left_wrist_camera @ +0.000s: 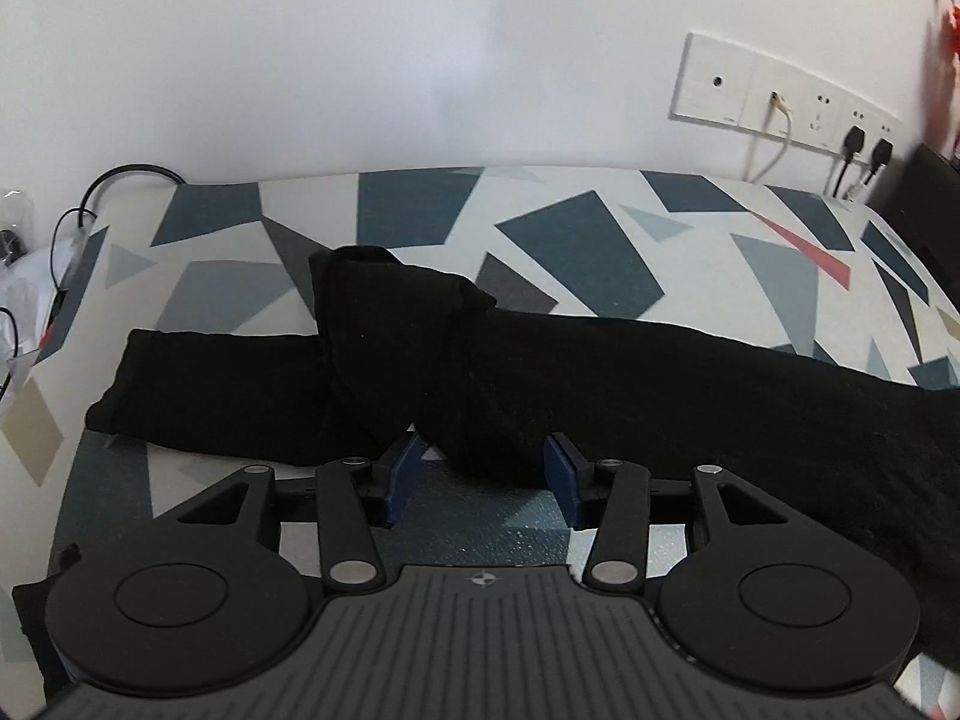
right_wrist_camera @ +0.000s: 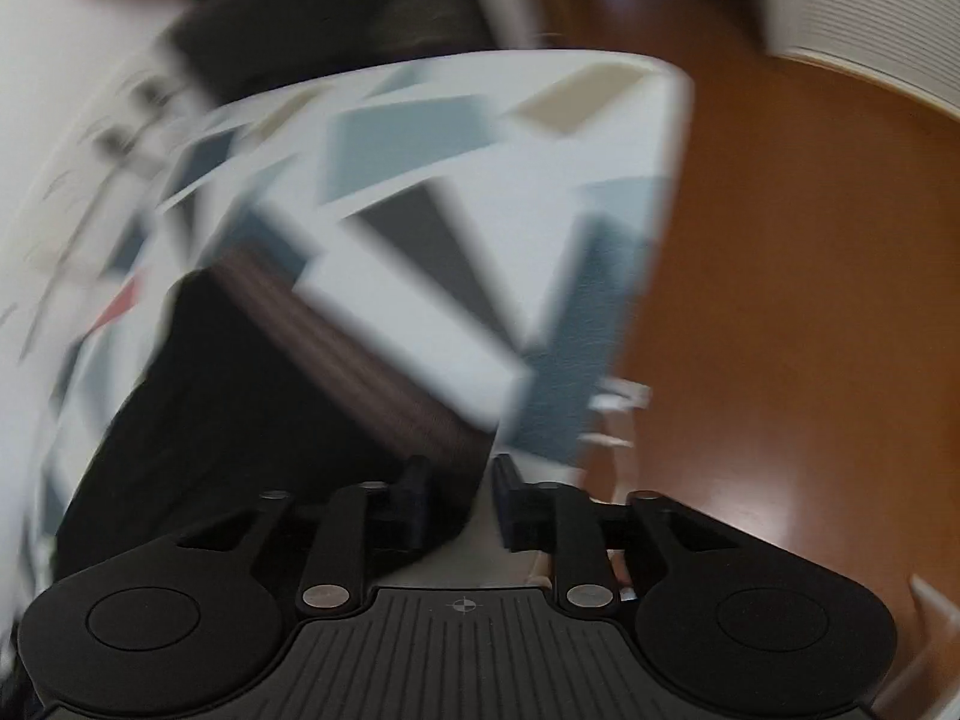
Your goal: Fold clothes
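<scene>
With my left gripper (left_wrist_camera: 485, 471) jaws wide, empty, at the half-folded black garment (left_wrist_camera: 540, 384) on the worktop (left_wrist_camera: 420, 210), and right gripper (right_wrist_camera: 462, 495) jaws parted, blurred, grip unclear, next I pinch that near edge.

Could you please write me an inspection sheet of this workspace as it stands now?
Surface: patterned sheet, geometric print.
Job's things: black garment spread across it, one part folded over.
Clutter: plastic bag at the left edge.
Grippers: left claw open, straddling the garment's near edge; right claw open at its corner, view blurred.
Cables: black cable; plugs in wall sockets.
Surroundings: white wall; wooden floor.
</scene>
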The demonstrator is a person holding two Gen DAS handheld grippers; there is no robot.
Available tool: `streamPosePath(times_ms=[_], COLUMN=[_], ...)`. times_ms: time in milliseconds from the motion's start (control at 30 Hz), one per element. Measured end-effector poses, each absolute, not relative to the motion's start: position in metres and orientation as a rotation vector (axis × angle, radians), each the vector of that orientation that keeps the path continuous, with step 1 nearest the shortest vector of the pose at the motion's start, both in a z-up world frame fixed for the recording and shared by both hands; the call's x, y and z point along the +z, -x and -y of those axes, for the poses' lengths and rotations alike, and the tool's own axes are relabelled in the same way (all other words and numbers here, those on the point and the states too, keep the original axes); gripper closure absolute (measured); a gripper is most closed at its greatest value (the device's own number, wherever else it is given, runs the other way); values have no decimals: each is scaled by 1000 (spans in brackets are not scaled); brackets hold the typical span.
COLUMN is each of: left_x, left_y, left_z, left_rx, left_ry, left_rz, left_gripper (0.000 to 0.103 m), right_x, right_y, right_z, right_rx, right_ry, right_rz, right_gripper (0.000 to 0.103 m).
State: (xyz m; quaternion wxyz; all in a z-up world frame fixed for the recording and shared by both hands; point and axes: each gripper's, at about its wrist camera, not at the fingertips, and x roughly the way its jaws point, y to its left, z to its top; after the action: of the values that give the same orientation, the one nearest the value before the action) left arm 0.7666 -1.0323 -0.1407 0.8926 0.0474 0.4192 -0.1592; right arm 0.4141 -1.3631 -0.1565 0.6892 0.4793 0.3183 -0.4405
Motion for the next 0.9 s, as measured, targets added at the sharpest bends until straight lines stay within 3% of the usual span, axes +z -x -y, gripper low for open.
streamPosePath(times_ms=[100, 200, 467, 567, 600, 900], left_x=[-138, -137, -145, -151, -154, -166], left_y=[-767, -768, -762, -767, -770, -807], left_z=[1029, 1024, 1020, 1024, 1027, 1057], left_rx=[-327, -305, -270, -242, -234, -182], left_ry=[-99, -99, -137, -143, -149, -183], left_rz=[-858, -864, -918, -923, -920, -903], left_gripper=[50, 50, 47, 47, 47, 47], right_x=[-129, -115, -161, -170, -171, -181], right_y=[-426, -464, -602, -634, -643, -743], right_z=[1366, 1381, 1407, 1413, 1417, 1483], right_rx=[-995, -867, -638, -630, -626, -629], right_ry=[-904, -763, -531, -402, -363, -254], right_rz=[-604, -579, -806, -826, -830, -771], right_gripper=[61, 54, 56, 88, 92, 101])
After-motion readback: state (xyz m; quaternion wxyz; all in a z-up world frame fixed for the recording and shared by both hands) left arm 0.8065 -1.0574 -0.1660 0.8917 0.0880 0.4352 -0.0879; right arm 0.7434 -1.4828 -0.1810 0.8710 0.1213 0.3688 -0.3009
